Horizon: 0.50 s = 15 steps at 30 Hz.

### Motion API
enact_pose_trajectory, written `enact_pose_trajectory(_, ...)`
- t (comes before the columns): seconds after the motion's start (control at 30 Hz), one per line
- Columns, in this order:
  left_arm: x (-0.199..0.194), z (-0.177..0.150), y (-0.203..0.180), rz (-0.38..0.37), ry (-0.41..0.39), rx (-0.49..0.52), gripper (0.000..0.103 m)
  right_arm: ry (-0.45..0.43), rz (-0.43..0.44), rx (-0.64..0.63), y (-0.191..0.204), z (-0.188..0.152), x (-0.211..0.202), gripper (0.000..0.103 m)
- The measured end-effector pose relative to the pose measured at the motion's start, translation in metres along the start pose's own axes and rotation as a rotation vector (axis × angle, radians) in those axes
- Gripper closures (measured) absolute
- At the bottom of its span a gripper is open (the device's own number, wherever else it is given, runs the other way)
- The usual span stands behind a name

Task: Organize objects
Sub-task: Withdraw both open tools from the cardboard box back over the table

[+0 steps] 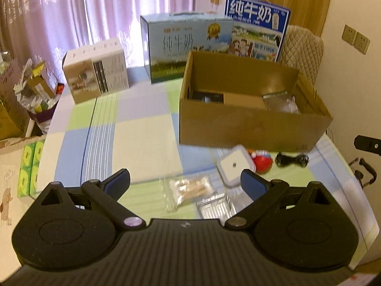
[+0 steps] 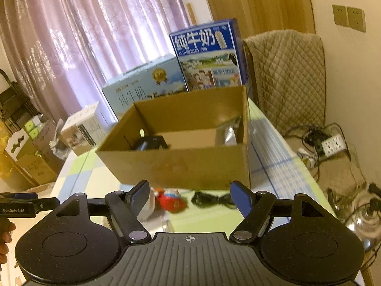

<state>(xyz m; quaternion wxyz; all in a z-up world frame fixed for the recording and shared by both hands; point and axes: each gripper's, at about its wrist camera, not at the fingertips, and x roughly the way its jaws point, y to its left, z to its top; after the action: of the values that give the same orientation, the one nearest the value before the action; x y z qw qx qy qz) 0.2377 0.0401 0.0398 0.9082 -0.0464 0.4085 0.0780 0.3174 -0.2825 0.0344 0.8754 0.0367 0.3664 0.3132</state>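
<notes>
Left wrist view: the left hand-held gripper (image 1: 185,181) hangs over a checked tabletop (image 1: 142,128) with its jaws spread wide and nothing between the pads. Just past the fingertips lie the loose items awaiting sorting: a clear packet of snacks (image 1: 190,188), a foil-lined packet (image 1: 215,206) near it, a white square box (image 1: 234,168) to the right, a red and white ball toy (image 1: 262,162) beside that, and a coiled black cable (image 1: 291,160) farther right. All sit on the near side of an open cardboard box (image 1: 250,124), which already holds a black item (image 1: 207,96) at its left end and a clear bag (image 1: 281,102) at its right. Beyond the box stand a pale blue milk carton (image 1: 185,45) and a dark blue milk carton (image 1: 257,26); a white and tan box (image 1: 95,71) stands far left on the tabletop.

Right wrist view: the right hand-held gripper (image 2: 190,197) is likewise open, its blue pads apart and empty, pointing at the near wall of the cardboard box (image 2: 178,164). Between the fingertips, down on the tabletop (image 2: 209,219), lie the ball toy (image 2: 172,202) and the black cable (image 2: 212,199), blurred. The white square box (image 2: 146,211) is mostly hidden behind the left finger. At the far left edge the other gripper's body (image 2: 19,205) shows, held in a person's hand (image 2: 6,236). A quilted chair back (image 2: 285,78) stands at right
</notes>
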Motion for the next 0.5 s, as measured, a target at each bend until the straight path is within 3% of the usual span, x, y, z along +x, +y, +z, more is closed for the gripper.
enact_pose_trajectory(0.5,0.024,-0.042,-0.004,-0.032,0.129,-0.020,0.005,0.140,-0.014,0.012,0.001,-0.043,0.014,0.031)
